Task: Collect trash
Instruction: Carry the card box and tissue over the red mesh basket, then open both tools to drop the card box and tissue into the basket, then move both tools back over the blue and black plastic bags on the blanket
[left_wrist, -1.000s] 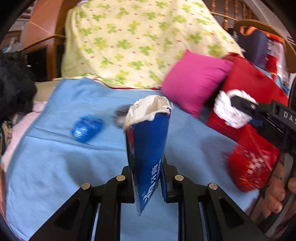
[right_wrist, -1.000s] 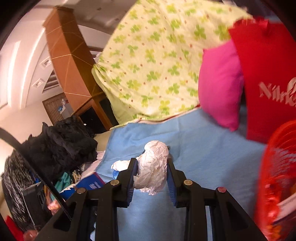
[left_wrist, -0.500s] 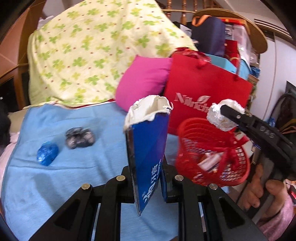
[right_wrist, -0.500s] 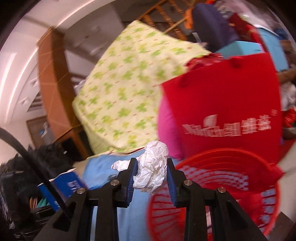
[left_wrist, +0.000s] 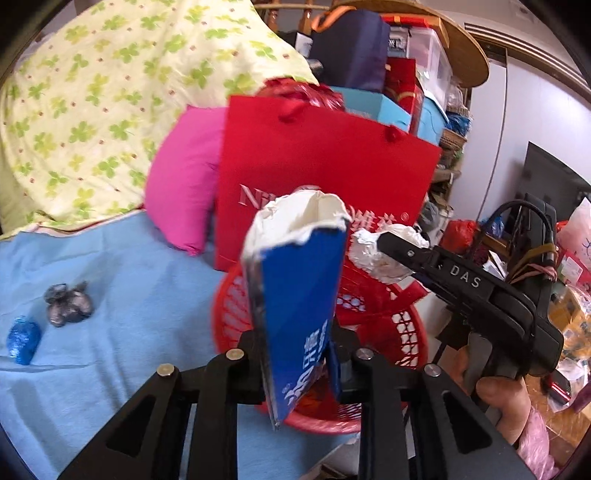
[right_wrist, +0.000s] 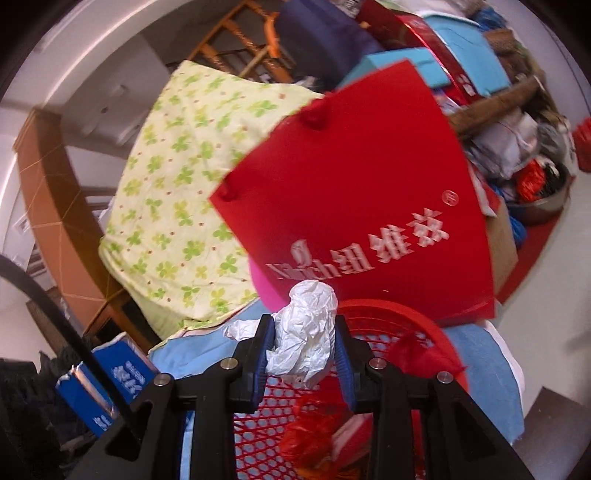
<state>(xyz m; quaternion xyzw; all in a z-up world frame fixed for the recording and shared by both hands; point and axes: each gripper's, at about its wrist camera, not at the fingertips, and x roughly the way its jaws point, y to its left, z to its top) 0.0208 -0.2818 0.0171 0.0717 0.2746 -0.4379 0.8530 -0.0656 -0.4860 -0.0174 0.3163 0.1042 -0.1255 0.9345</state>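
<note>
My left gripper (left_wrist: 297, 363) is shut on a torn blue carton (left_wrist: 299, 310) with a white ripped top, held upright over the near rim of a red mesh basket (left_wrist: 402, 332). My right gripper (right_wrist: 304, 350) is shut on a crumpled white paper wad (right_wrist: 306, 339), held above the same basket (right_wrist: 424, 332). The right gripper with its wad (left_wrist: 376, 254) also shows in the left wrist view, over the basket. The carton (right_wrist: 107, 376) shows at the lower left of the right wrist view. A crumpled blue wrapper (left_wrist: 23, 339) and a grey foil wad (left_wrist: 68, 304) lie on the blue sheet (left_wrist: 122, 295).
A red paper bag (left_wrist: 317, 173) stands right behind the basket, with a pink cushion (left_wrist: 184, 177) and a clover-print quilt (left_wrist: 110, 92) to its left. Red wrappers (right_wrist: 314, 443) lie inside the basket. Stacked boxes and clutter fill the right side.
Both grippers have swung right from the bed to over the red basket, each keeping hold of its item. The basket and red bag now fill the views.
</note>
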